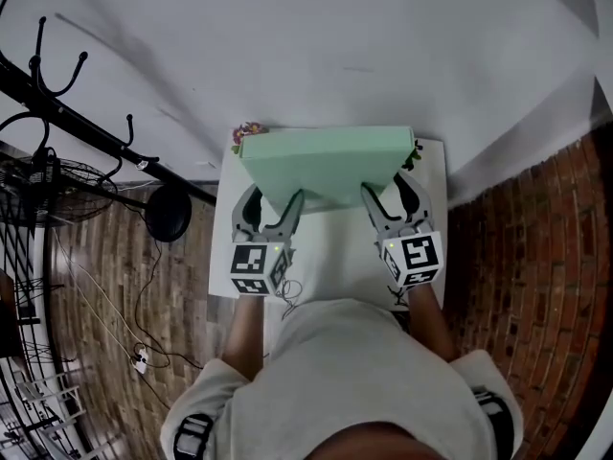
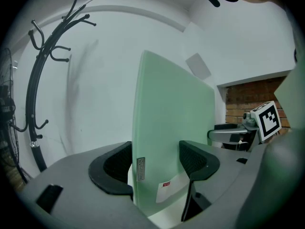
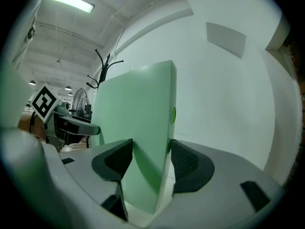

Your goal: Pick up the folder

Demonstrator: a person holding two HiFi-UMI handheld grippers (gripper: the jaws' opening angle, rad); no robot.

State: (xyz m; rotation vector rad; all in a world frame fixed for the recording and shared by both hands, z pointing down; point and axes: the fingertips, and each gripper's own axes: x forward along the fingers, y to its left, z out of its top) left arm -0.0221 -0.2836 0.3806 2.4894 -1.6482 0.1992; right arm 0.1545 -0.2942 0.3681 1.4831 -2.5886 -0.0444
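Folder (image 1: 326, 161) held above tabletop (image 1: 330, 266), long axis running left-right. Left gripper (image 1: 273, 204) clamps its near-left end, right gripper (image 1: 393, 197) its near-right end; both jaws wide, pressed on its thickness

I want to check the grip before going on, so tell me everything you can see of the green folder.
The folder is a thick, pale green file, smooth and matte like plastic or coated board, and looks closed. One narrow side bears a round hole; another edge carries a small metal tag beside a white slip. It is held on edge over the white table, with the left gripper and right gripper each clamped on its near end.
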